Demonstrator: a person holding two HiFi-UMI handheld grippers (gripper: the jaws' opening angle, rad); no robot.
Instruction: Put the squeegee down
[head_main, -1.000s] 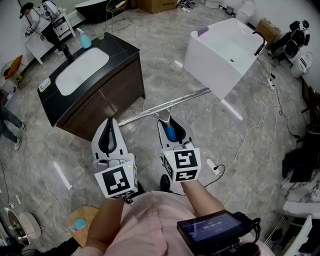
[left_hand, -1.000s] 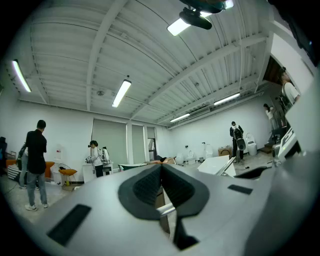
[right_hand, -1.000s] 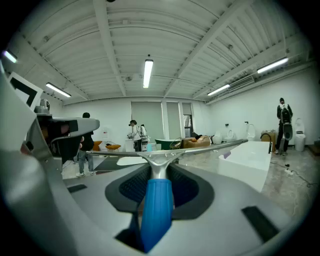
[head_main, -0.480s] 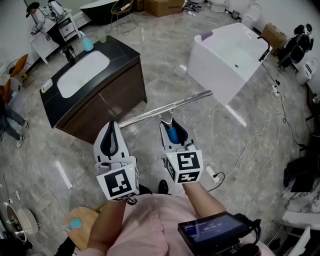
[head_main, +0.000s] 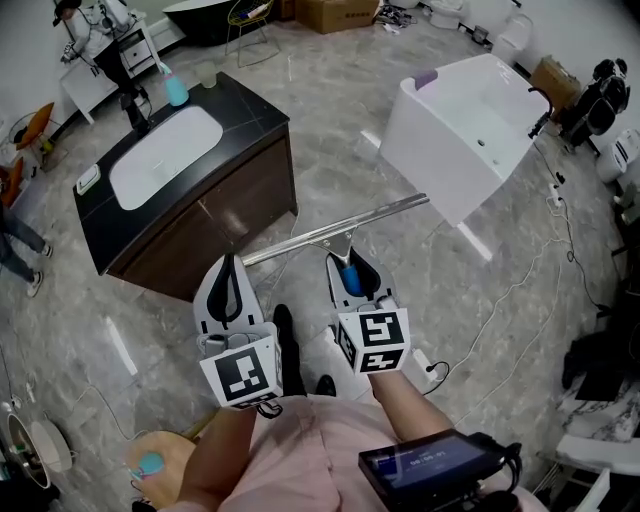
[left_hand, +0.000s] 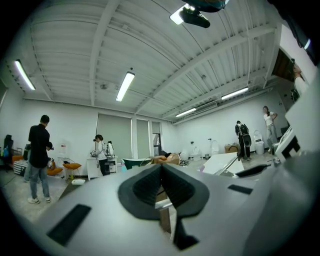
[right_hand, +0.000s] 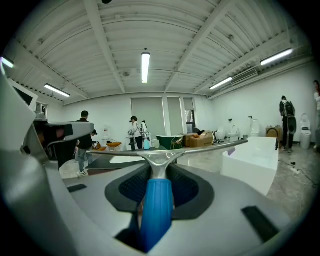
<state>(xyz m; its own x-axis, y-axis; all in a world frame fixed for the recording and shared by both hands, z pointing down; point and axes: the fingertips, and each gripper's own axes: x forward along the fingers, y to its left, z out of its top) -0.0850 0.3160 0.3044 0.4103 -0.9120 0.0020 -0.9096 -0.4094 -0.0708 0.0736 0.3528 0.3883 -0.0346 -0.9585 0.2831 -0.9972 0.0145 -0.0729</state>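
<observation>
Left: sink vanity (head_main: 250, 110) ahead of left tool (head_main: 229, 266), whose jaws are pressed together and empty | Centre: right tool (head_main: 349, 262) clamps the blue handle of the squeegee (head_main: 340, 222), blade crosswise just ahead of both tools | Right: white bathtub (head_main: 430, 150) beyond the blade's far end

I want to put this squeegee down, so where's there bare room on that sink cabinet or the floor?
The black countertop is bare on the end right of the basin. The floor between it and the bathtub is open too. Crowded: the counter's far edge, with faucet, blue bottle and cup.
</observation>
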